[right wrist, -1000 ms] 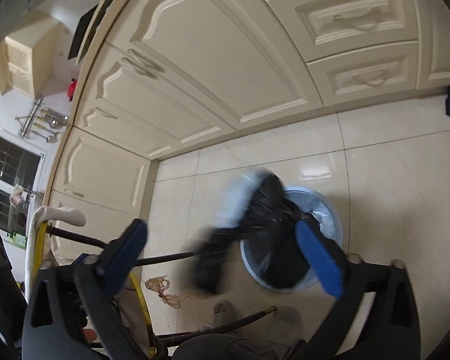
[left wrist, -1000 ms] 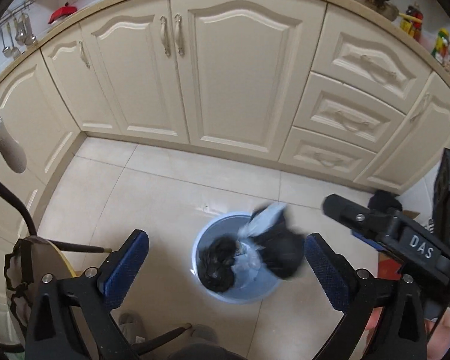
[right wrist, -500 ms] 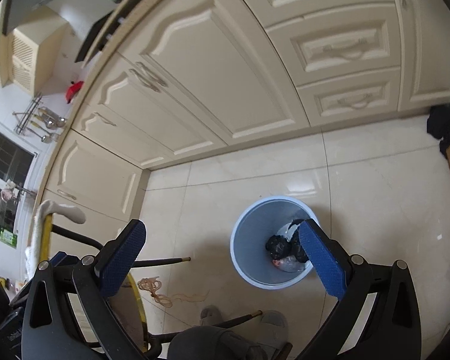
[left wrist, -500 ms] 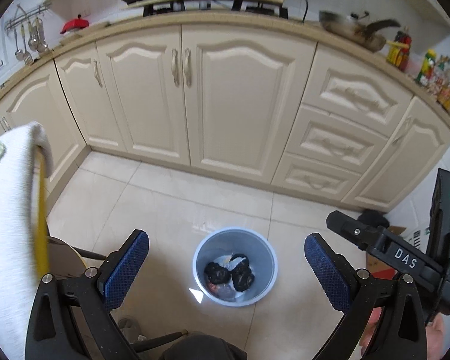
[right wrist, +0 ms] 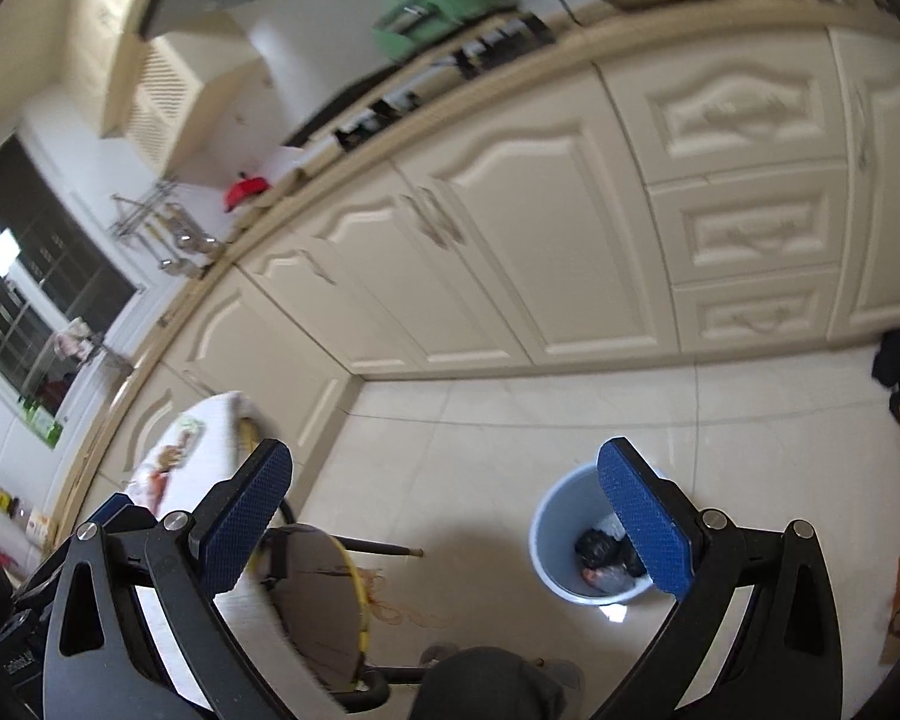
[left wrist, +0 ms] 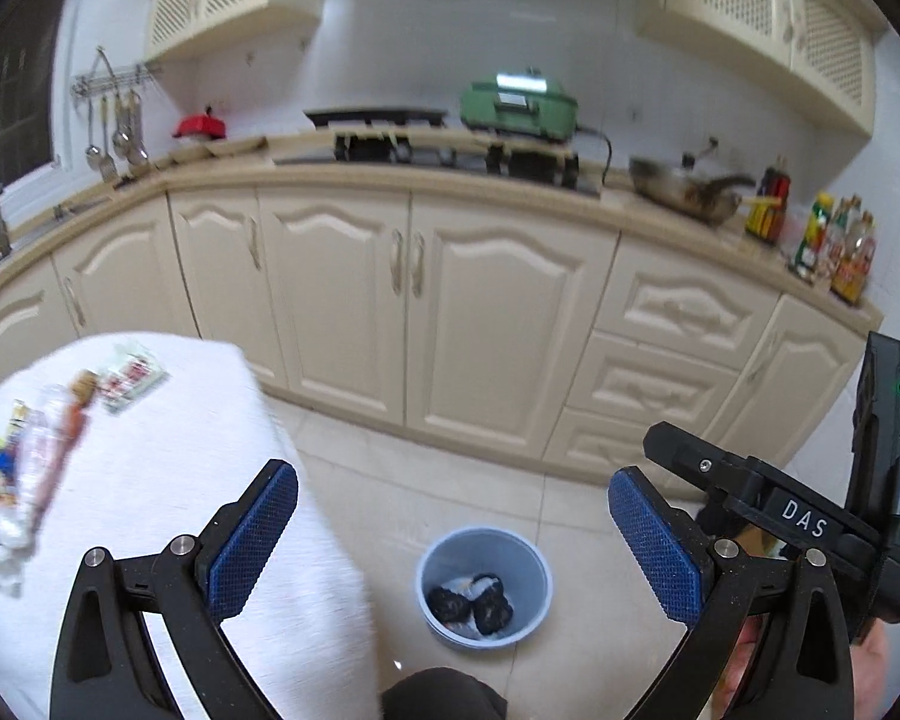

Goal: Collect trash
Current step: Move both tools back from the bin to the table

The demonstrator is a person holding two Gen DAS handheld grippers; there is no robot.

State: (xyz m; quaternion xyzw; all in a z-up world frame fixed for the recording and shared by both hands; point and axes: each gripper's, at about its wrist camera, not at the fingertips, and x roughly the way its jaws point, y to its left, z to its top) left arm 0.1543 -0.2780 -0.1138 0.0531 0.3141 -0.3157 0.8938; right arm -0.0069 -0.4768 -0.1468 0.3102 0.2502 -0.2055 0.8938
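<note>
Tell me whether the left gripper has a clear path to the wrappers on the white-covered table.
Probably yes. The left gripper is open and empty, the wrappers lie loose on the white-covered table just to its left, and nothing stands between them.

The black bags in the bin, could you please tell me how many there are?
2: both black bags lie side by side at the bottom of the bin, one left, one right. More may sit hidden beneath.

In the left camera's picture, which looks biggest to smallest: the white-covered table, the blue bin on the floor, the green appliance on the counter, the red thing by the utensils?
1. White-covered table, nearest the camera.
2. Blue bin and green appliance: too alike to rank.
3. Red thing, farthest away.
</note>
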